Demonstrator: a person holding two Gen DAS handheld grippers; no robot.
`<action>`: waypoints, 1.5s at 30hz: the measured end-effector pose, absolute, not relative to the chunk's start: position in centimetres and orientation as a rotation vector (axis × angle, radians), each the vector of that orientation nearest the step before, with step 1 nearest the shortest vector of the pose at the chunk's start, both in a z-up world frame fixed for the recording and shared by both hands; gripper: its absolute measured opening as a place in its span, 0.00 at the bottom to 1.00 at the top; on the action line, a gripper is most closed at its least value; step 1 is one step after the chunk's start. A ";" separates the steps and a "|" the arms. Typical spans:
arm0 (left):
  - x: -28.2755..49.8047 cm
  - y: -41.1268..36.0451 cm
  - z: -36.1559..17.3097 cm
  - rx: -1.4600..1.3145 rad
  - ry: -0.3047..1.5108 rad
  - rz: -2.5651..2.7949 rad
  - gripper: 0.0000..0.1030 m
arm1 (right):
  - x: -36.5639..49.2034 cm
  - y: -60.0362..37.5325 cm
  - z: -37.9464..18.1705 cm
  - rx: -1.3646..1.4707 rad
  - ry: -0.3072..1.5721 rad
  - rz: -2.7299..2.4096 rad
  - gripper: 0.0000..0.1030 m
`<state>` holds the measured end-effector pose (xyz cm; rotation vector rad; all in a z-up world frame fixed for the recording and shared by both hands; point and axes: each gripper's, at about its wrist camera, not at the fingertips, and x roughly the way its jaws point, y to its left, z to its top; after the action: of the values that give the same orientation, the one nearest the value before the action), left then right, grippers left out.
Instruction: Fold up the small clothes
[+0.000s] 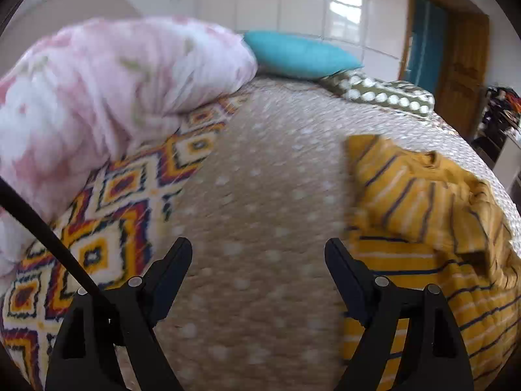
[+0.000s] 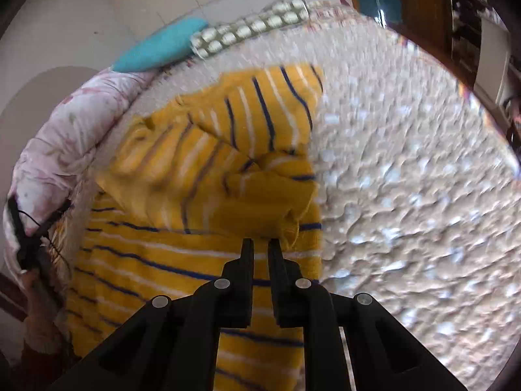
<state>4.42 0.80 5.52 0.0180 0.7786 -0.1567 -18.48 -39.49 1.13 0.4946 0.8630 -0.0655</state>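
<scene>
A small yellow shirt with navy and white stripes lies partly folded on the beige spotted bedspread. In the left wrist view the shirt lies at the right. My left gripper is open and empty above the bedspread, its right finger at the shirt's left edge. My right gripper hovers over the shirt's folded sleeve with its jaws nearly closed and a narrow gap between them. I cannot tell whether it pinches cloth. The left gripper shows at the far left of the right wrist view.
A pink floral quilt is bunched at the left over a patterned blanket. A teal pillow and a green dotted pillow lie at the bed's head. A wooden door stands at the right.
</scene>
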 end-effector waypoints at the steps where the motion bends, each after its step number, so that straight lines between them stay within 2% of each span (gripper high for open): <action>1: 5.0 1.9 5.4 -0.028 0.793 -0.151 0.80 | -17.8 -39.1 3.1 0.498 0.806 -0.034 0.22; 2: 5.4 3.0 5.6 -0.076 0.797 -0.136 0.80 | -16.6 -38.6 4.4 0.497 0.764 0.004 0.29; 3: 5.3 4.2 5.9 -0.128 0.797 -0.126 0.80 | -15.1 -37.7 5.5 0.489 0.737 0.049 0.43; 4: 5.7 5.3 6.3 -0.184 0.793 -0.117 0.80 | -13.4 -36.8 6.1 0.480 0.726 0.083 0.48; 7: 6.2 7.5 6.8 -0.276 0.766 -0.040 0.80 | -5.5 -32.3 6.8 0.402 0.749 0.173 0.49; 10: 6.1 8.7 6.3 -0.325 0.767 -0.042 0.80 | 3.4 -28.1 4.0 0.315 0.864 0.150 0.49; 15: 5.8 9.4 6.5 -0.327 0.762 -0.103 0.80 | 10.8 -24.0 0.7 0.181 0.968 0.115 0.49; 18: 5.3 9.8 6.3 -0.321 0.750 -0.104 0.80 | 13.7 -21.9 -1.3 0.141 1.029 0.118 0.52; 19: 5.4 10.0 6.1 -0.320 0.749 -0.098 0.80 | 14.4 -21.3 -2.2 0.123 1.086 0.106 0.23; 20: 5.3 10.3 6.1 -0.327 0.749 -0.089 0.80 | 14.7 -20.8 -2.3 0.116 1.101 0.101 0.05; 26: 5.1 12.6 6.2 -0.381 0.727 -0.041 0.80 | 15.4 -16.8 2.0 0.015 0.986 0.078 0.07; 30: 5.4 13.3 5.9 -0.394 0.739 -0.030 0.80 | 19.3 -12.3 1.7 -0.037 1.000 0.095 0.07; 35: 5.7 12.8 5.9 -0.368 0.761 -0.014 0.80 | 20.7 -8.8 0.9 -0.117 1.050 0.081 0.12; 37: 5.4 12.1 6.4 -0.329 0.750 -0.019 0.80 | 18.3 -10.3 3.1 -0.098 1.025 0.131 0.31; 40: 4.6 11.1 7.2 -0.285 0.732 -0.024 0.80 | 13.5 -14.7 6.7 -0.097 0.961 0.110 0.45; 45: 3.6 9.7 7.6 -0.294 0.752 -0.083 0.80 | 3.2 -27.3 9.1 0.068 0.959 -0.051 0.46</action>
<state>3.65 9.73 7.63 -0.2938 0.7520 -0.0827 3.24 -27.26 9.10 0.0679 0.9587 -0.0513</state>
